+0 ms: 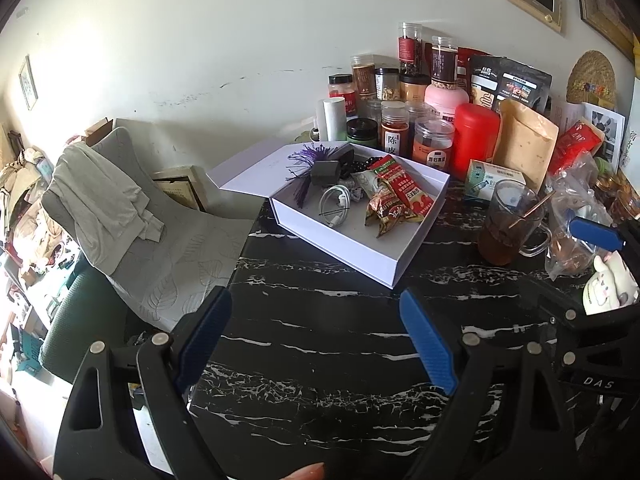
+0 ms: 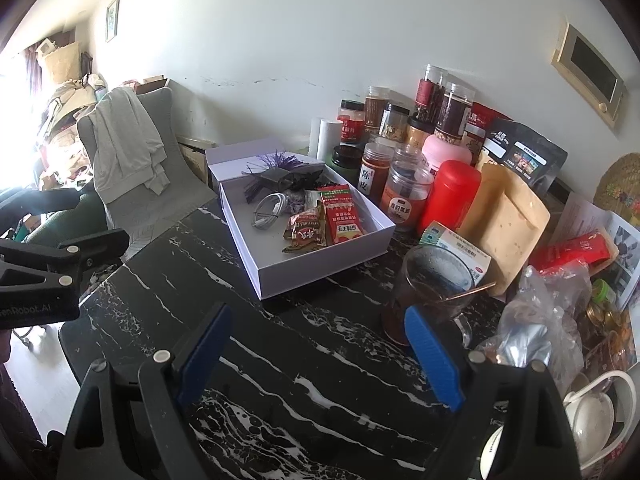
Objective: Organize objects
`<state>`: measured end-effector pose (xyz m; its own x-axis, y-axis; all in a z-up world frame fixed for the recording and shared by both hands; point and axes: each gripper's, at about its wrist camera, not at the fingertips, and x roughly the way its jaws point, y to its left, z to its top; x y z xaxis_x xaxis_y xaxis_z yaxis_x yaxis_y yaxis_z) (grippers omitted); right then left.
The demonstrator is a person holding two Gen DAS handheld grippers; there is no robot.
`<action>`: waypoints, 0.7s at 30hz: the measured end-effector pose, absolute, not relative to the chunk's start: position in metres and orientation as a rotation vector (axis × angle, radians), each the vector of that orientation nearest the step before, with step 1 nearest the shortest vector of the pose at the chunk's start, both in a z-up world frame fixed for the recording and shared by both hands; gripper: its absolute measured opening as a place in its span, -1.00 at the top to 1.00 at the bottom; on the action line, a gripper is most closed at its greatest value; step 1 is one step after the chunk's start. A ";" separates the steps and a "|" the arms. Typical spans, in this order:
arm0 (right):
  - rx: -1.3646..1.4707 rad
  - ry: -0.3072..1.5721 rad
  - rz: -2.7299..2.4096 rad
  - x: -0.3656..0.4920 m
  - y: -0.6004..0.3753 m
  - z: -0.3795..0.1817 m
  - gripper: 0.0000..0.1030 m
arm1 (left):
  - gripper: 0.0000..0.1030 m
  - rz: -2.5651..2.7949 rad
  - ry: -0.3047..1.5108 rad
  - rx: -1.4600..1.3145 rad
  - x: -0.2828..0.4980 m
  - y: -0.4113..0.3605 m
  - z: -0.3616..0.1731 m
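Note:
An open white box [image 1: 352, 246] [image 2: 320, 270] sits on the black marble table [image 1: 320, 340] [image 2: 248, 320]. Inside lie red snack packets [image 1: 400, 194] [image 2: 336, 220], a coiled white cable [image 1: 336, 204] [image 2: 270, 210], a dark charger [image 1: 326, 170] and a purple tassel [image 1: 308, 160] [image 2: 272, 160]. My left gripper [image 1: 316, 312] is open and empty above the bare table, short of the box. My right gripper [image 2: 318, 328] is open and empty, near the box's front corner, beside a glass mug [image 2: 432, 292].
Jars and bottles [image 1: 400, 120] [image 2: 400, 152], a red canister [image 1: 476, 136] [image 2: 450, 196], pouches [image 1: 524, 140] [image 2: 508, 224] and plastic bags [image 2: 532, 320] crowd the back right. The glass mug of tea [image 1: 508, 224] stands right of the box. A grey chair with cloth [image 1: 120, 208] [image 2: 132, 148] stands left.

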<state>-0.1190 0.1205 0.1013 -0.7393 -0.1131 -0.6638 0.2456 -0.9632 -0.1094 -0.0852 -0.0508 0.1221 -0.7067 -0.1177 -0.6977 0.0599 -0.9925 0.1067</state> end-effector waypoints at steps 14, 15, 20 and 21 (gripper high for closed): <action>1.014 0.306 -2.735 -0.116 0.116 0.104 -0.71 | -0.66 -2.807 -0.119 1.201 -0.084 -0.050 0.118; 1.012 0.306 -2.736 -0.116 0.116 0.104 -0.72 | -0.66 -2.808 -0.118 1.201 -0.084 -0.050 0.118; 1.008 0.307 -2.738 -0.116 0.117 0.105 -0.72 | -0.66 -2.817 -0.118 1.203 -0.081 -0.049 0.118; 1.008 0.308 -2.739 -0.116 0.117 0.105 -0.72 | -0.66 -2.817 -0.121 1.203 -0.080 -0.049 0.118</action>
